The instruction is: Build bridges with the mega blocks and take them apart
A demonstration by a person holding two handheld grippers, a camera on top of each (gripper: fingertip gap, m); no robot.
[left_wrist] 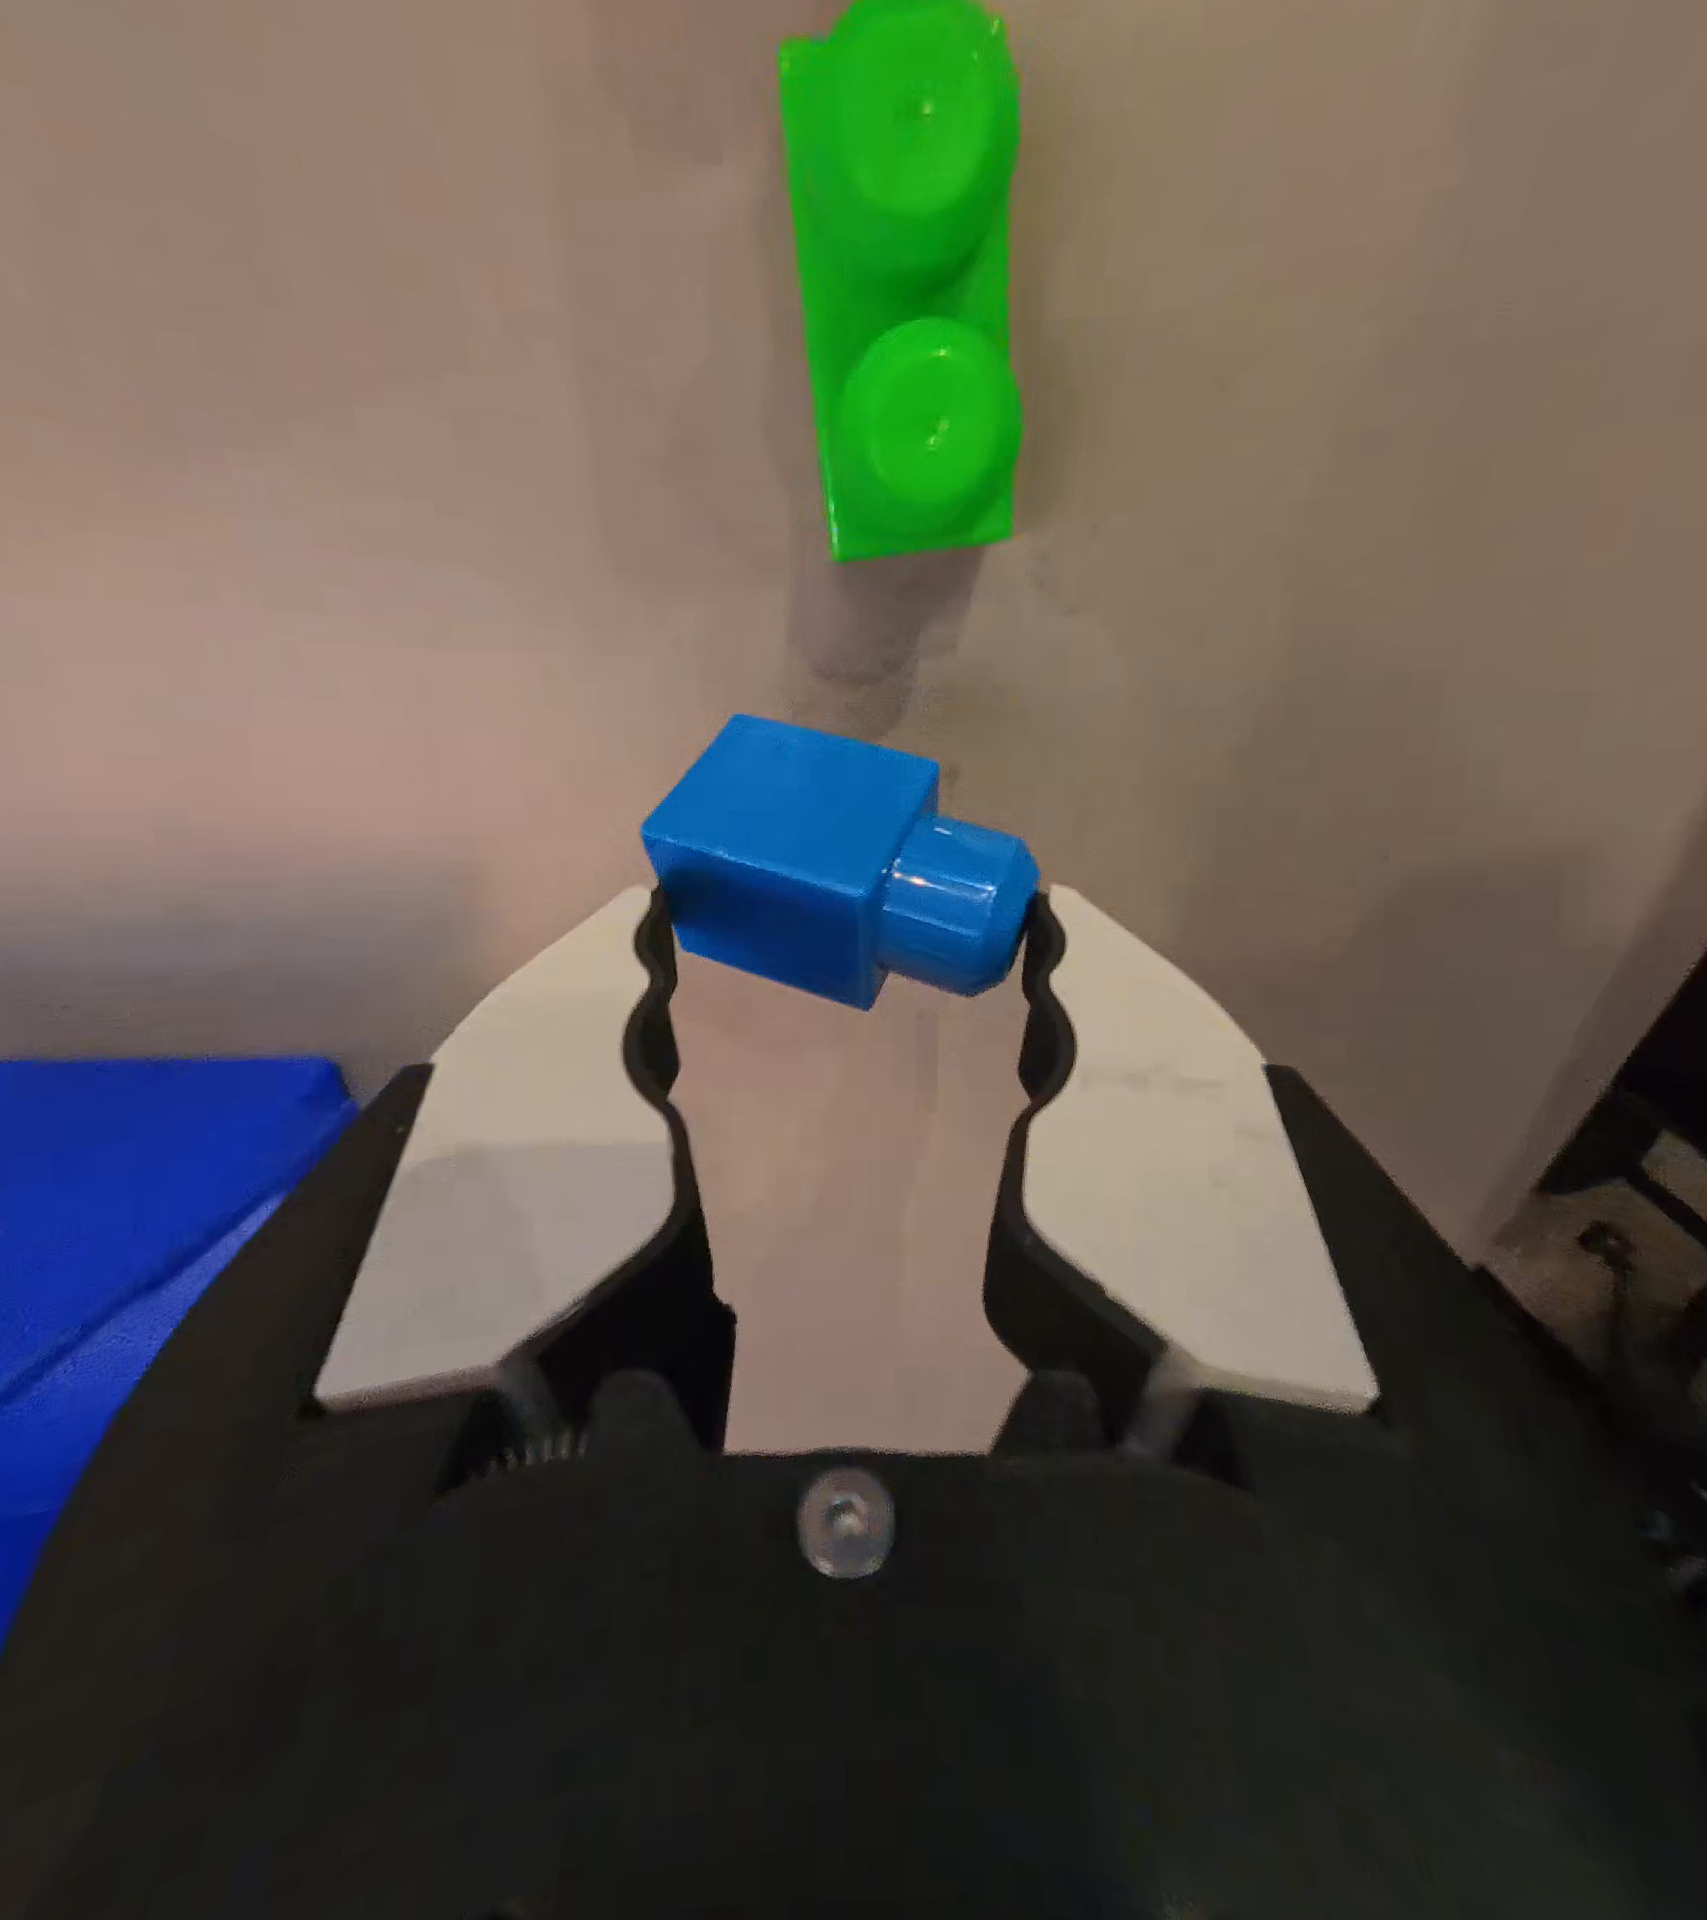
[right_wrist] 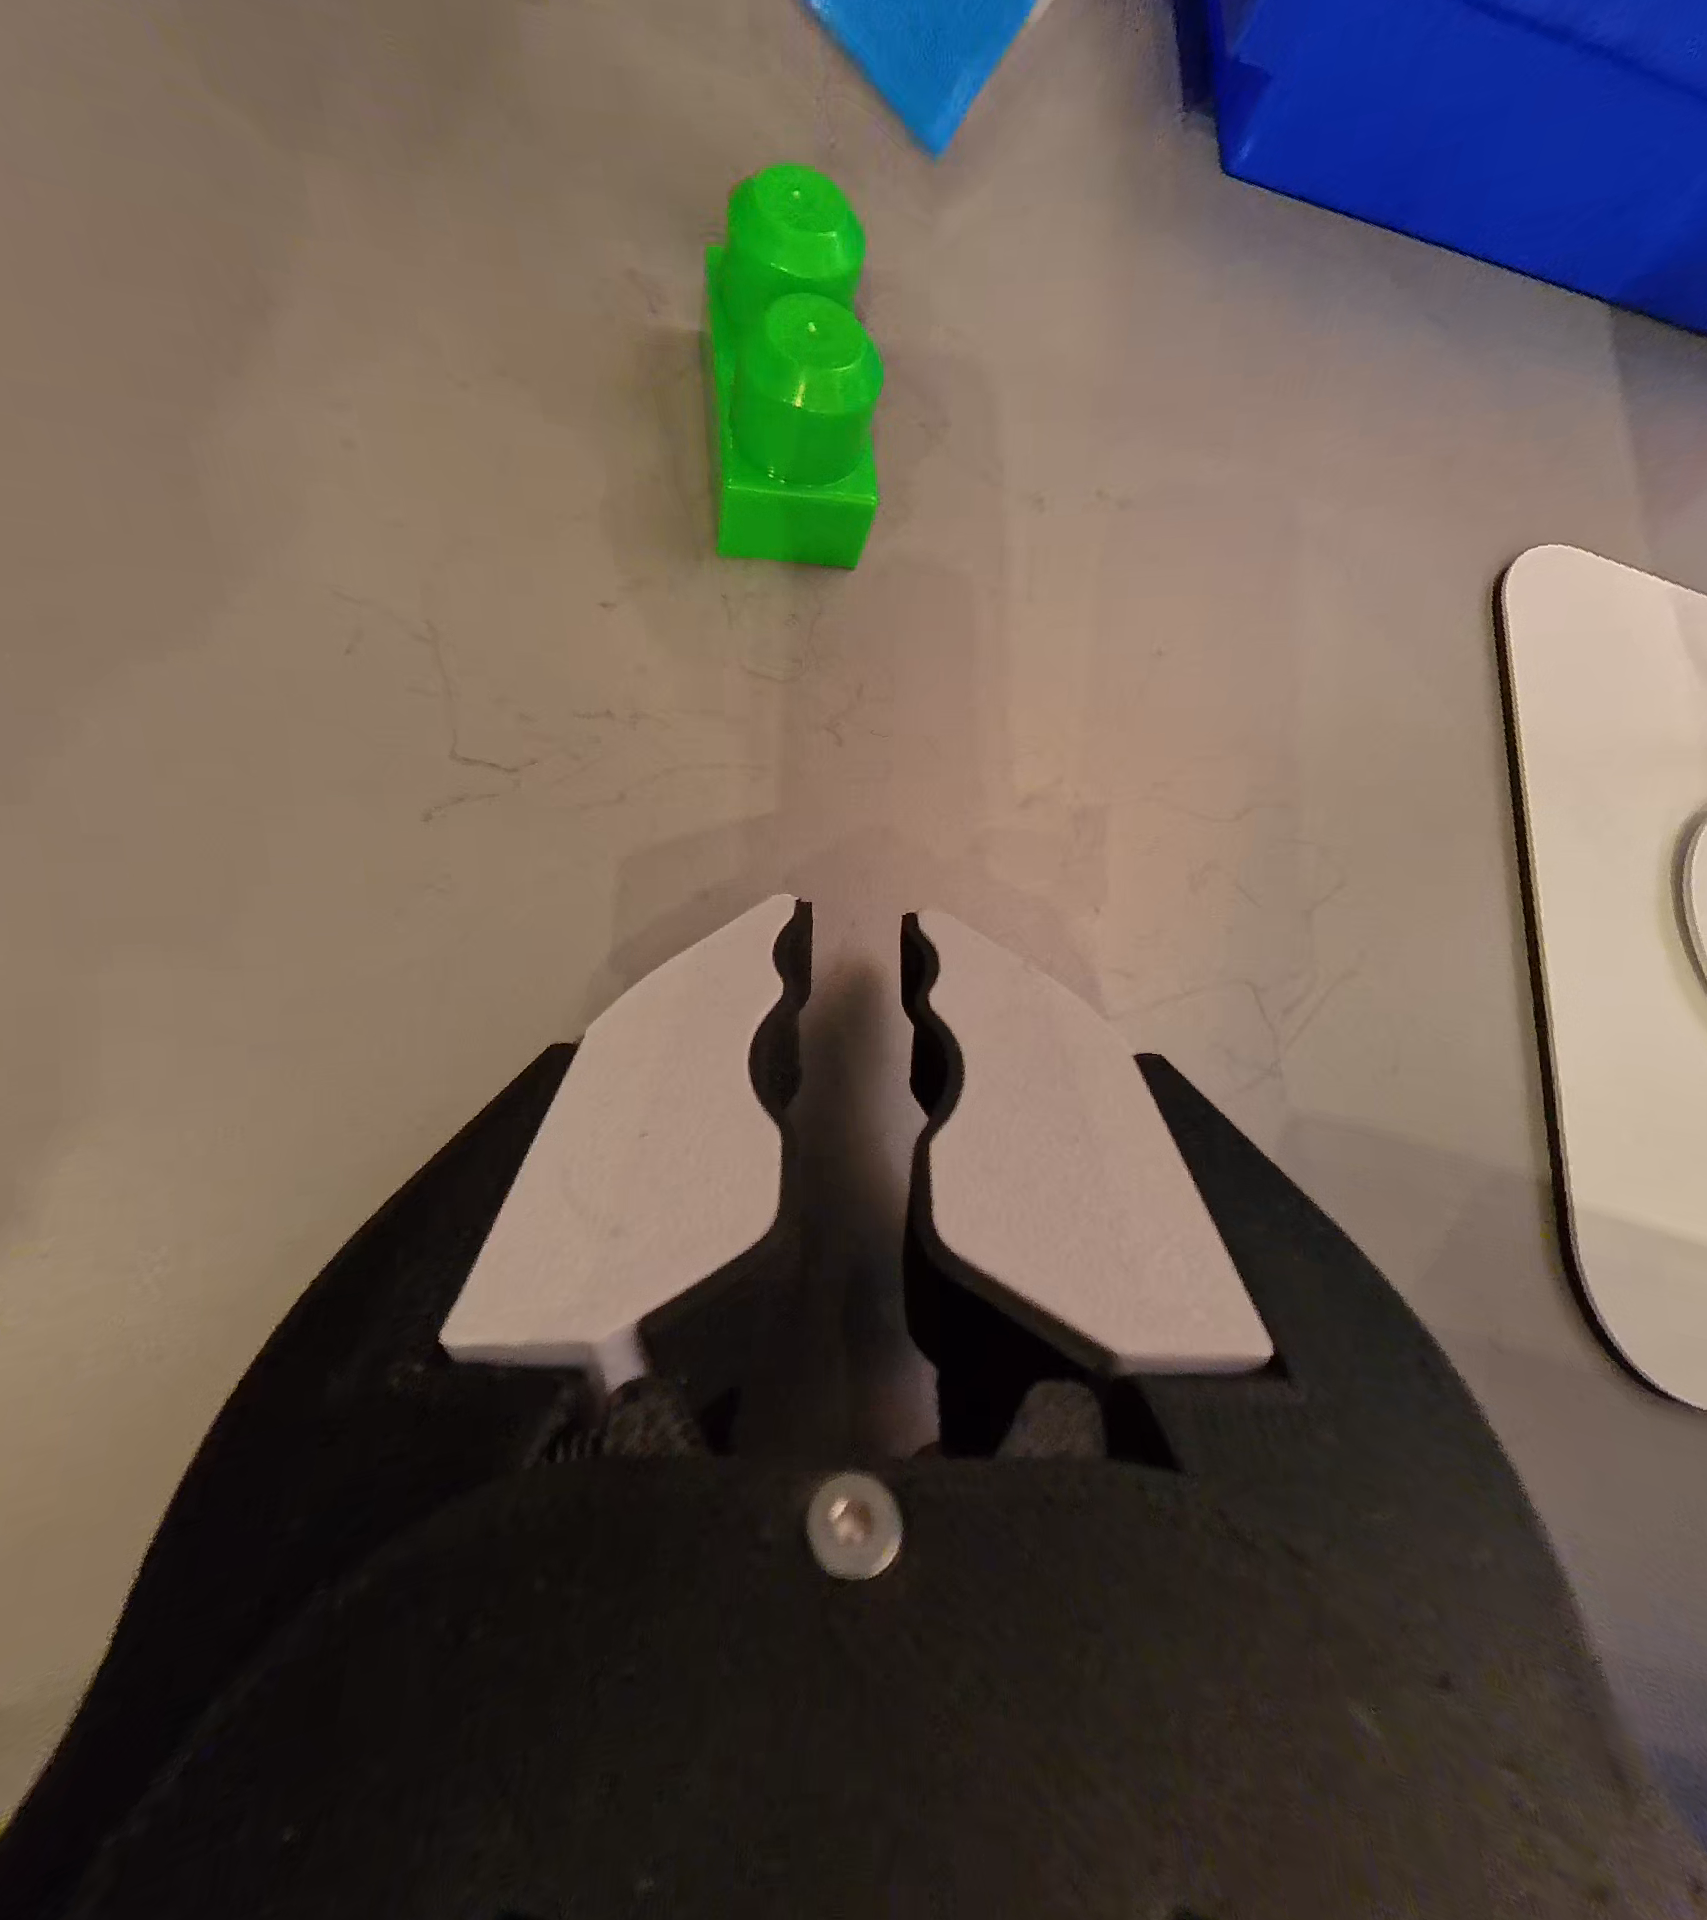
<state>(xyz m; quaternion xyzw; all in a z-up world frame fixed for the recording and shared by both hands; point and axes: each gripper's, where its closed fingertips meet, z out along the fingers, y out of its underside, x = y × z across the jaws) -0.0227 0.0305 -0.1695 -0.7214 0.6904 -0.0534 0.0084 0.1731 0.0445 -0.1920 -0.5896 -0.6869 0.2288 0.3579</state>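
Your left gripper (left_wrist: 844, 914) jaws pinch the small, glossy blue plastic one-stud block (left_wrist: 807, 862) end-to-end; it's light, rigid and likely slippery, so grip flat sides. Your right gripper (right_wrist: 854, 914) jaws stand slightly apart, empty.

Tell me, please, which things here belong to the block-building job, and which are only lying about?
Belong to the job:
- blue block, gripped at the tips of the left gripper
- green block, on the table
- right gripper, slightly open, empty

Only lying about:
- blue bin
- white board
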